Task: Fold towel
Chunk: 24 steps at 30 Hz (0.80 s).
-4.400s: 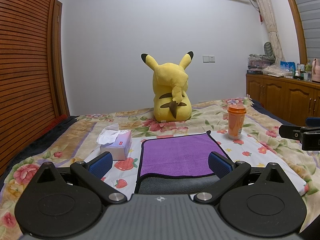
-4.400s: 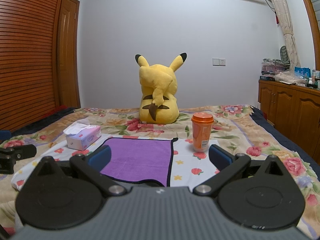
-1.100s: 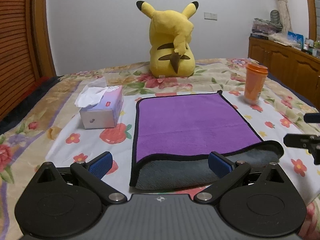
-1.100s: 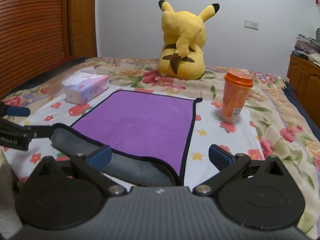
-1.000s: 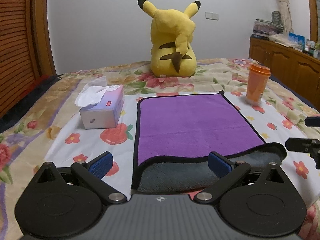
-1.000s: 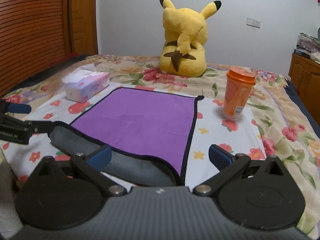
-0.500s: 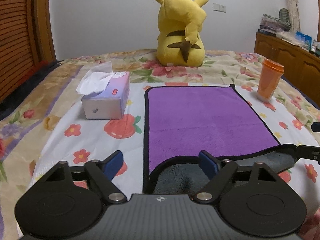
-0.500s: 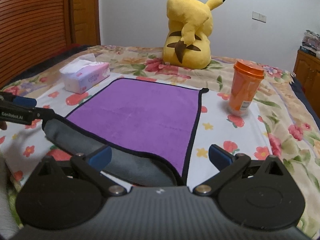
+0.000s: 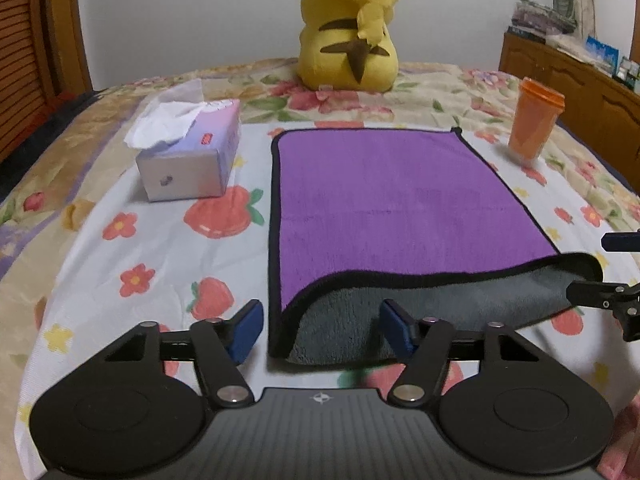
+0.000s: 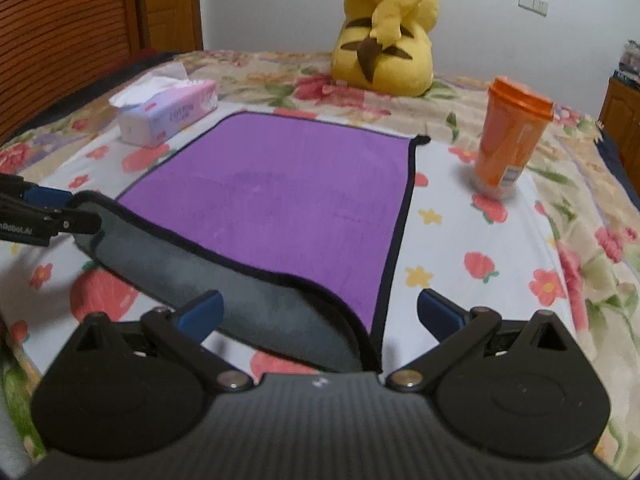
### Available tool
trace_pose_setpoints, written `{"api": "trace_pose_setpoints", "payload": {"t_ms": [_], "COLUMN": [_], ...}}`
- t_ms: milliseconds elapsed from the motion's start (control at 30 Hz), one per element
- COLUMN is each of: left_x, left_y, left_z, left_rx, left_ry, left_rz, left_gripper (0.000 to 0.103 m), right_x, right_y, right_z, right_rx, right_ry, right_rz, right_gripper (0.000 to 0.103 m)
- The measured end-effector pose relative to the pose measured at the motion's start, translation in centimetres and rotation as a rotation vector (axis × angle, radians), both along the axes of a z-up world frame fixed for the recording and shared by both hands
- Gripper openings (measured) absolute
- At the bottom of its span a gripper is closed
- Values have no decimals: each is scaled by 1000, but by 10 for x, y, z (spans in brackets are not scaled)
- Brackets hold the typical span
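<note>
Towel, purple with black trim, lies flat on the bed ahead of both my claws, its near edge curled over to show the grey underside. My left claw stands apart, straddling the near left corner without touching it. My right claw likewise stands apart around the near right corner. Tissue box sits beyond and left of my left claw; orange cup stands beyond and right of my right claw. Yellow plush toy sits past the towel's far edge.
</note>
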<state>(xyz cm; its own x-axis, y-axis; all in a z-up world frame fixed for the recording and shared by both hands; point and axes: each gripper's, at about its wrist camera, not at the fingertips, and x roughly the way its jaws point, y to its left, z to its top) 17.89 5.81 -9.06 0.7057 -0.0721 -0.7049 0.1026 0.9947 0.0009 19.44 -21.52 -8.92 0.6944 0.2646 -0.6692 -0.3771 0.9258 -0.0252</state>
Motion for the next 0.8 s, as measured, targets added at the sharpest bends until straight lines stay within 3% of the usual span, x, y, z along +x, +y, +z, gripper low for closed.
{"api": "trace_pose_setpoints", "payload": {"t_ms": [167, 233, 267, 433, 667, 800], "left_x": [2, 2, 3, 5, 3, 3], "left_y": [-2, -2, -2, -3, 0, -2], "left_z": [-4, -6, -7, -12, -8, -8], "left_rx": [3, 0, -1, -5, -18, -15], "left_ry": [20, 25, 29, 54, 29, 24], "left_rz": [-12, -11, -9, -2, 13, 3], "left_gripper": [55, 55, 55, 48, 24, 17], "right_x": [4, 5, 6, 8, 10, 13], "right_y": [-4, -5, -5, -6, -9, -14], "right_z": [-5, -7, -8, -13, -14, -12], "right_rx": [29, 38, 41, 49, 61, 82], "right_ry": [59, 81, 93, 136, 151, 153], "right_rz": [-7, -8, -7, -6, 0, -6], "right_gripper": [102, 95, 86, 83, 69, 62]}}
